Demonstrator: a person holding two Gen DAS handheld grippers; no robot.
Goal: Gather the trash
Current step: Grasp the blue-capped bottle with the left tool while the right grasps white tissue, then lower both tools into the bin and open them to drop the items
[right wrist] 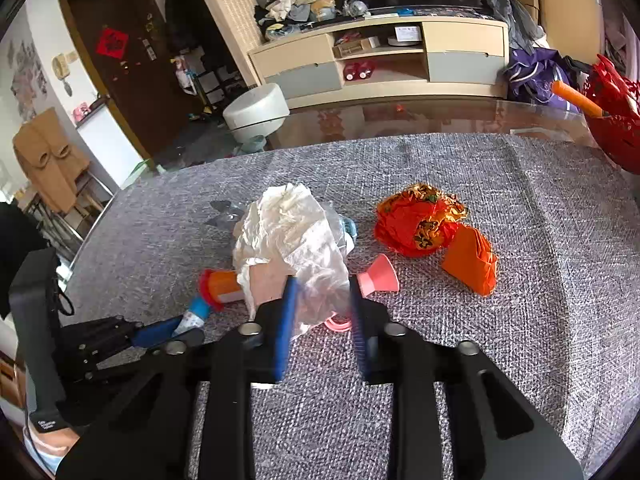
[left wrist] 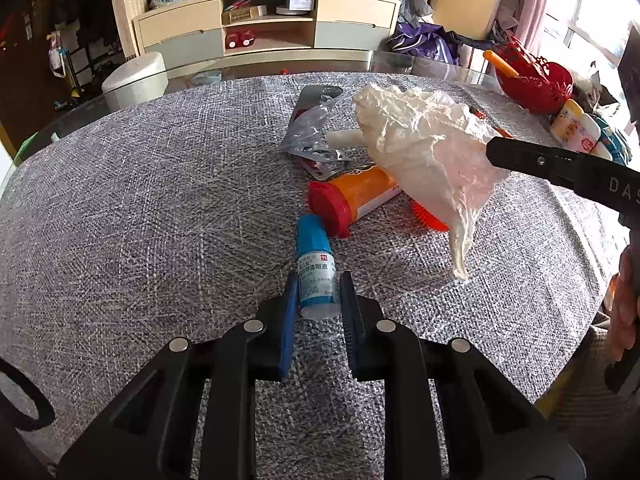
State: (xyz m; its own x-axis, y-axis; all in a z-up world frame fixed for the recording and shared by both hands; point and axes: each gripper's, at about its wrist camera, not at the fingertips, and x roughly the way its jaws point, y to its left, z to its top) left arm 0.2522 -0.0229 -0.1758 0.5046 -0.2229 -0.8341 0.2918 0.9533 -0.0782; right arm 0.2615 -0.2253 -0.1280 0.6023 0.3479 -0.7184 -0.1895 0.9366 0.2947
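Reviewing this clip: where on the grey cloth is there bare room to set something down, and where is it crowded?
Bare: the wide stretch of grey cloth left of the small blue bottle and orange tube, and the near cloth below the folded orange paper. Crowded: the middle, around the white plastic bag, silver wrapper and pink cone.

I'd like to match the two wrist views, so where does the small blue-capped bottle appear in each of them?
Left wrist: the small blue-capped bottle lies at centre, between the left gripper fingers.
Right wrist: the bottle sits at lower left, mostly hidden by that gripper.
Shared landmark: the orange bottle with the red cap, just beyond its cap end.
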